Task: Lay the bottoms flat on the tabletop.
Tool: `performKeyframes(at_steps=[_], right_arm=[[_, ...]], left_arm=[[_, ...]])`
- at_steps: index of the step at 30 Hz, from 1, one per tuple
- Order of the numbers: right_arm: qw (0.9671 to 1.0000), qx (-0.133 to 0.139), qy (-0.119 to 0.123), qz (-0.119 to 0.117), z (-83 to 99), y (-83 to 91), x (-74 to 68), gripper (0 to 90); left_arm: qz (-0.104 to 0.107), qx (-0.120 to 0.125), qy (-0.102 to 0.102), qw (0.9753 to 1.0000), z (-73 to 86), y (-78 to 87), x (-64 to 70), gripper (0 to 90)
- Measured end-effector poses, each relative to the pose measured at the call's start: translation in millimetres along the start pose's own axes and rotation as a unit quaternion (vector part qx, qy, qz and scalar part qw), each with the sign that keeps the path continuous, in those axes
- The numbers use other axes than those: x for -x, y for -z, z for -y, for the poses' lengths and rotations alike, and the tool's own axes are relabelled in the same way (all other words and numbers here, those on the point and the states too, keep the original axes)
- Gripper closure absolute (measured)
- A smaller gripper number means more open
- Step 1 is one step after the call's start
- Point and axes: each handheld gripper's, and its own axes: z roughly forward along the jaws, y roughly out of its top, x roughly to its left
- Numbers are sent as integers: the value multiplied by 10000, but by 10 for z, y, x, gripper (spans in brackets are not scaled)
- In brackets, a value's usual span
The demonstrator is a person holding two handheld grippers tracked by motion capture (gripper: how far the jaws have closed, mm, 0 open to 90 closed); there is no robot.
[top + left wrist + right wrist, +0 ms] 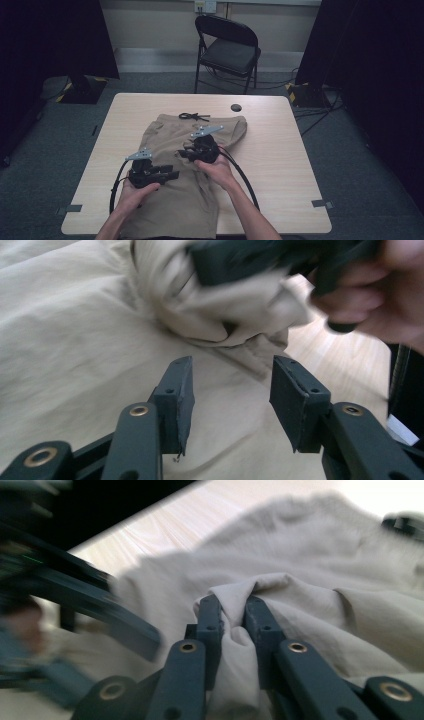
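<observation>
No writing readable. My right gripper (232,605) is pinching a fold of the khaki shorts (170,200); left gripper (231,385) is hanging wide open, empty, over the wooden table (280,150), centre frame.

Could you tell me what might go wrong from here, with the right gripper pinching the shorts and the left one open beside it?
The right gripper holds only a small fold of the khaki shorts, so the cloth may slip out when pulled. The left gripper hangs open close by, and the two could collide. The black drawstring lies loose at the waistband and could snag.
</observation>
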Motion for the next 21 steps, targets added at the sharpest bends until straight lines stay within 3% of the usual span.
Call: performKeyframes(at_steps=[4, 7, 11, 16, 18, 21], right_arm=[[9991, -407, 34, 149, 133, -203, 57, 703], [9989, -456, 5, 124, 200, -170, 66, 577], [9999, -69, -5, 124, 159, 162, 77, 451], [9982, 427, -141, 393, 174, 727, 225, 444], [9973, 432, -292, 512, 266, 862, 324, 454], [9966, 210, -462, 648, 481, 874, 407, 463]], left_arm=[[-59, -16, 108, 9999, 44, -16, -52, 525], [-83, -33, 129, 9999, 53, -15, -72, 524], [-126, -72, 91, 9999, 54, -28, -77, 519], [-168, -117, 84, 9998, 63, -71, -68, 519], [-175, -135, 71, 9997, 64, -87, -68, 519], [-183, -148, 53, 9997, 64, -98, -51, 521]])
